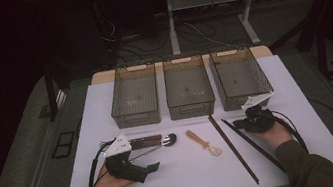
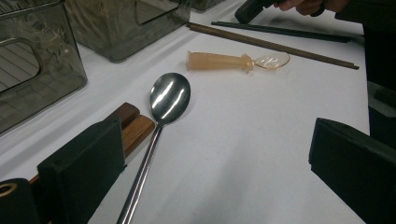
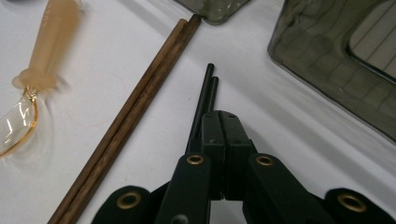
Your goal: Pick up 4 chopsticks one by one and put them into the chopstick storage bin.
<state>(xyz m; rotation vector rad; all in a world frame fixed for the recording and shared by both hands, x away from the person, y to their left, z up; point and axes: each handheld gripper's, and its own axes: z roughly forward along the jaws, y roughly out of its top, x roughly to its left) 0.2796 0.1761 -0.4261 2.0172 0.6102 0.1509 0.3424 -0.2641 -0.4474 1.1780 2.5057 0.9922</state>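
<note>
Two black chopsticks [image 3: 205, 93] — under the closed right gripper [image 3: 223, 122].

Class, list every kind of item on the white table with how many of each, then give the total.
Bins: 3
Spoons, metal and amber plastic: 2
Chopstick pairs, brown and black: 2
Wooden-handled utensil: 1
Total: 8

black chopsticks [image 3: 205, 93], brown chopsticks [image 3: 140, 102], amber spoon [image 2: 233, 60]
</note>
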